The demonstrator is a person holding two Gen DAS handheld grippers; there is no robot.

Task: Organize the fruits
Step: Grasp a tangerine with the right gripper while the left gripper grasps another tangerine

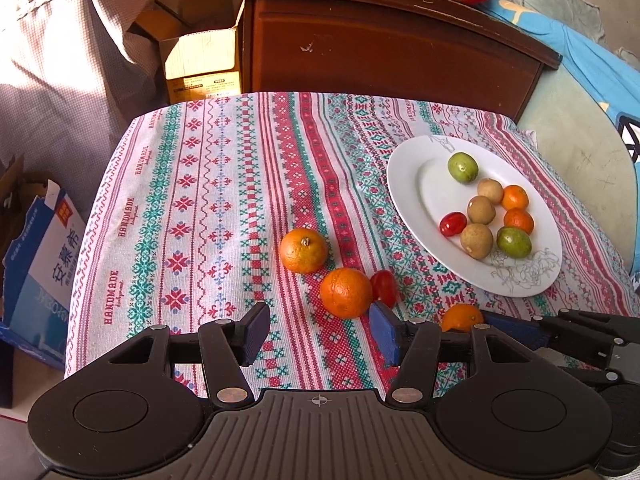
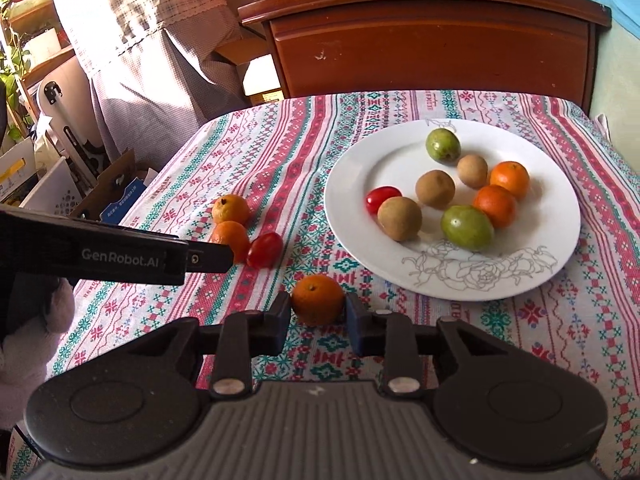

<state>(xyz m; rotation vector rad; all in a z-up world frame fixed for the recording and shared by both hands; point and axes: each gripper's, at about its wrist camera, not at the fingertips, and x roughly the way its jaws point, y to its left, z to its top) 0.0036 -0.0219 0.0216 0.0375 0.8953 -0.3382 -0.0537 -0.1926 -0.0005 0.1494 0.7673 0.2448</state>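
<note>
Currently the right tongs (image 2: 318, 312) are bracketing a small orange (image 2: 318, 299) on the counter (image 2: 560, 340), near its front edge, just in front of the plate (image 2: 452, 280). Both pads are sitting at the fruit's sides; contact looks made or nearly so, but whether they are squeezing is not resolvable from the right wrist view. Call it mid-grasp, not confirmed.

Left tongs (image 1: 320, 334) are standing wide open, holding nothing, with a second orange (image 1: 346, 293) just ahead of the gap and a red tomato (image 1: 385, 287) touching it on the plate side. A third orange (image 1: 303, 250) is lying slightly farther toward the counter's middle.

Plate, at the counter's right side, is already carrying two green fruits, three brown ones, two small oranges and one tomato (image 2: 383, 197). So roughly two thirds are sorted; four pieces are remaining loose.

Judgement on next move: finish closing on the round fruit without rolling it, lift clear of the plate rim, set it in the bare area toward the plate's left.

Visibility: in the left wrist view the bracketed orange (image 1: 462, 317) is half hidden behind the left finger linkage. Counter's near edge is blocked by both tool bodies. Pad-to-skin contact is too fine to judge.
</note>
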